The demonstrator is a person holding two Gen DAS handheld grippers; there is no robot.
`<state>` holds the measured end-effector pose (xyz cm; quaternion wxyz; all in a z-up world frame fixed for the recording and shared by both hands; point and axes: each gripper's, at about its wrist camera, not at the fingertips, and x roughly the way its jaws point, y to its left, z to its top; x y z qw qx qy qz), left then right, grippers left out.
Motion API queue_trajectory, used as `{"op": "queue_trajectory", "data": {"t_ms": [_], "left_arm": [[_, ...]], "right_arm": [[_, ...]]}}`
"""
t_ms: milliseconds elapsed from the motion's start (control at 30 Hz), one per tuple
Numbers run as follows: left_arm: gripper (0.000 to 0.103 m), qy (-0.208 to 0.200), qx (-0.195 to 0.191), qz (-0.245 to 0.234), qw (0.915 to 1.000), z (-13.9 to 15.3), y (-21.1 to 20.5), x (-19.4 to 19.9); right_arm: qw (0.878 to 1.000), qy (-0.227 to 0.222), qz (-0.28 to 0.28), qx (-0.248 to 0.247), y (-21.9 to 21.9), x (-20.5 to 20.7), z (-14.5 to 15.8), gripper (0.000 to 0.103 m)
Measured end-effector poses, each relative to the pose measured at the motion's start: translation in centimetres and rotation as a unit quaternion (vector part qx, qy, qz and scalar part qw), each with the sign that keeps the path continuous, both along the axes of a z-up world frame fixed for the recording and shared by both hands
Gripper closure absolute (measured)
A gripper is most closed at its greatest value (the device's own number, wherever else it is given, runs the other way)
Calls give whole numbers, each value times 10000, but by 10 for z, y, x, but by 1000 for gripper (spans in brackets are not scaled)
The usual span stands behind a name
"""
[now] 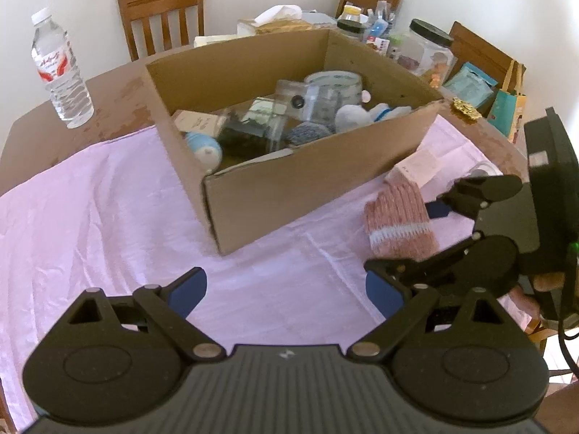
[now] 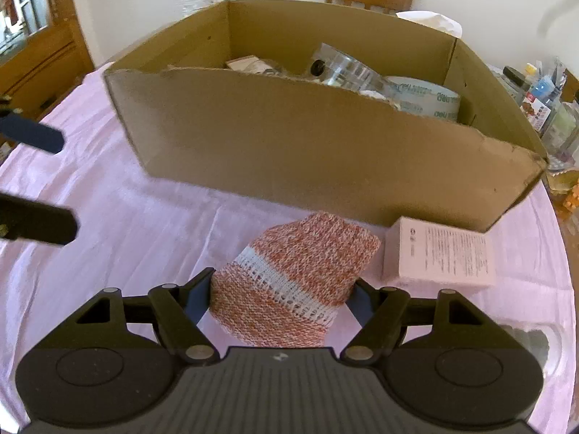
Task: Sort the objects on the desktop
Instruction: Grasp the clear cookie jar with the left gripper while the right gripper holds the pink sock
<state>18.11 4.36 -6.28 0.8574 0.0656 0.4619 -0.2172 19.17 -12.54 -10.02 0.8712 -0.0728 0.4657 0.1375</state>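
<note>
A pink and orange knitted piece (image 2: 300,256) with a white band lies just in front of the cardboard box (image 2: 289,152). My right gripper (image 2: 282,285) is shut on it, one blue pad pressing each side. The left wrist view shows the same knitted piece (image 1: 398,217) in the right gripper (image 1: 405,238), to the right of the box (image 1: 307,181). The box holds several items, among them a tape roll (image 2: 427,99) and clear plastic cases. My left gripper (image 1: 286,285) stands open over the pink cloth (image 1: 108,199), with nothing between its fingers.
A small pink carton (image 2: 441,253) lies right of the knitted piece, against the box. A clear glass object (image 2: 535,343) sits at the near right. A water bottle (image 1: 61,68) stands at the far left. Jars (image 1: 430,50) and clutter crowd the far right. Chairs ring the table.
</note>
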Motion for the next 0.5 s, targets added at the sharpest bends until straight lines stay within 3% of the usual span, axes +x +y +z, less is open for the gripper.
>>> {"op": "queue_trajectory", "data": {"t_ms": [500], "left_arm": [[8,-113,-139,260,9995,15,-59,-17]], "right_arm": [[9973,179,688,155,-39,-41,10,24]]}}
